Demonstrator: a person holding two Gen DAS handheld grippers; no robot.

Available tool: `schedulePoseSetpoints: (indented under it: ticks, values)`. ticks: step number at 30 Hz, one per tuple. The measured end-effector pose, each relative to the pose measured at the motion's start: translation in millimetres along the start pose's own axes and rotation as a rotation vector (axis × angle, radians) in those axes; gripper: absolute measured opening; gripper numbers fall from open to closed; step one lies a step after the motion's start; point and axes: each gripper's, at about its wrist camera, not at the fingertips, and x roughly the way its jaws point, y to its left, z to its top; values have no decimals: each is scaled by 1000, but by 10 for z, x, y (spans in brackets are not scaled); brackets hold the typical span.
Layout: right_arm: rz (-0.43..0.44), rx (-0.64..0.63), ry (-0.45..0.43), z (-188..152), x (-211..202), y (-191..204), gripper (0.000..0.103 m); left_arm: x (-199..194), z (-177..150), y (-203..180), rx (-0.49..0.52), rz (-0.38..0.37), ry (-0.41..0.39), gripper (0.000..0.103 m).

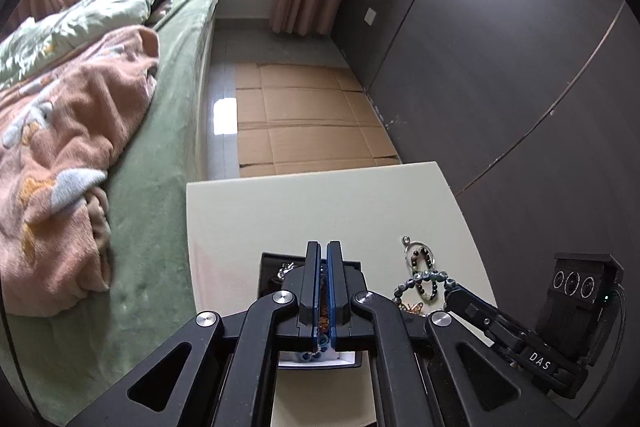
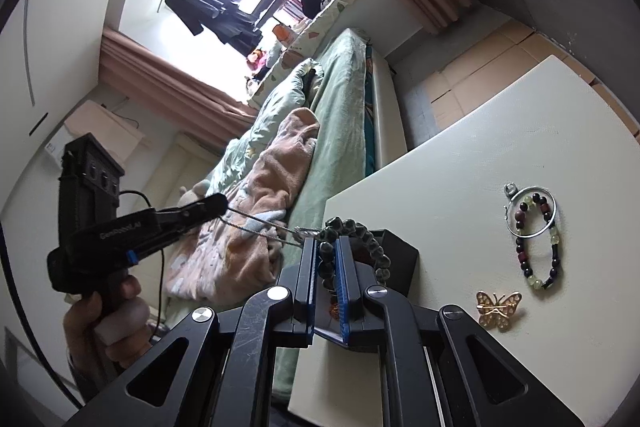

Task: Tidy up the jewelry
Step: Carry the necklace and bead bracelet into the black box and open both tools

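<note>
A black jewelry box [image 1: 276,273] sits on the cream table [image 1: 320,203]; it also shows in the right wrist view [image 2: 400,251]. My left gripper [image 1: 324,251] is shut above the box, and in the right wrist view [image 2: 218,205] it holds a thin silver chain [image 2: 264,227]. My right gripper [image 2: 324,247] is shut on a dark grey-green bead bracelet [image 2: 372,247], held over the box; the left wrist view shows that bracelet [image 1: 420,279] too. A multicolour bead bracelet [image 2: 538,247], a silver ring hoop [image 2: 530,211] and a gold butterfly brooch [image 2: 498,307] lie on the table.
A bed [image 1: 168,147] with green sheet and pink blanket [image 1: 68,147] lies left of the table. Flattened cardboard [image 1: 308,119] covers the floor beyond it. A dark wardrobe [image 1: 500,67] stands on the right.
</note>
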Motion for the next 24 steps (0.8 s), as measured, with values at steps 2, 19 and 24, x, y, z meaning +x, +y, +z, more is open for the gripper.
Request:
schedulePoseSetpoints:
  ticks: [2, 19, 24]
  values:
    - [5, -3, 4, 13, 42, 22, 11, 51, -46, 92, -26, -18, 16, 3]
    - [39, -32, 47, -93, 555, 286, 11, -51, -443, 607, -95, 13, -7, 6]
    - [-11, -47, 92, -135, 695, 345, 103, -158, -571, 657, -110, -3, -58, 98]
